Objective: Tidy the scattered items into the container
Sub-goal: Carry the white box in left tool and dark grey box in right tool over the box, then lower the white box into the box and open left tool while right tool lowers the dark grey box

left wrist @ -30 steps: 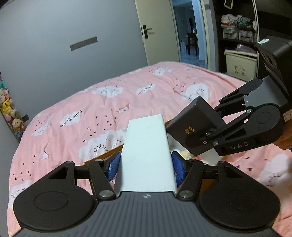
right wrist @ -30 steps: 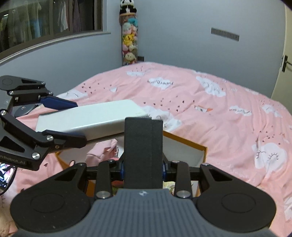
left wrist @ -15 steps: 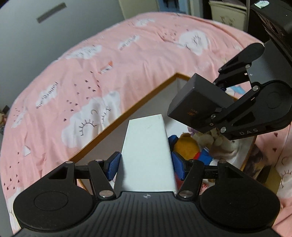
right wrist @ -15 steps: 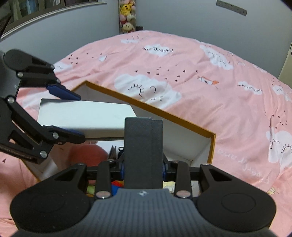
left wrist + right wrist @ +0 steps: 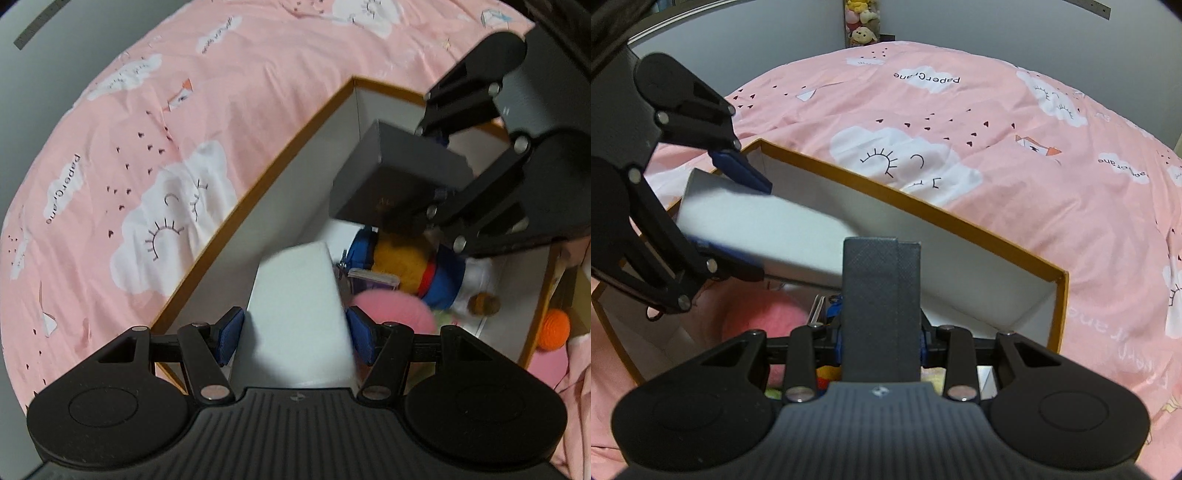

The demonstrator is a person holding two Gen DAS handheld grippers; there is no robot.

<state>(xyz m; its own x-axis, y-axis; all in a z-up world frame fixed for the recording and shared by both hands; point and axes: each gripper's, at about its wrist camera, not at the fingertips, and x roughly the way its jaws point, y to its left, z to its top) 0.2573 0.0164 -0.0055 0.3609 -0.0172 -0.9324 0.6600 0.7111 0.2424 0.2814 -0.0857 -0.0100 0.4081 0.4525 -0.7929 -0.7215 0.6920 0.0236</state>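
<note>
My left gripper (image 5: 295, 334) is shut on a white box (image 5: 297, 310), its blue pads pressing both long sides. The white box (image 5: 757, 229) hangs tilted over the open container (image 5: 258, 184), a white-walled box with an orange rim lying on the pink bed. My right gripper (image 5: 882, 339) is shut on a dark grey box (image 5: 881, 306), which also hangs above the container (image 5: 960, 225). In the left wrist view that dark box (image 5: 399, 181) hovers over the far part of the container, the right gripper around it.
Inside the container lie a plush toy (image 5: 436, 273) in yellow, blue and white, a pink round soft item (image 5: 391, 310) and a small booklet (image 5: 373, 277). An orange ball (image 5: 554, 328) sits outside the right wall. Pink cloud-print bedding (image 5: 1034, 147) surrounds the container.
Both grippers have sunk and tipped downward with their boxes, coming from above the bed to over the container's open inside. Neither grip has changed.
</note>
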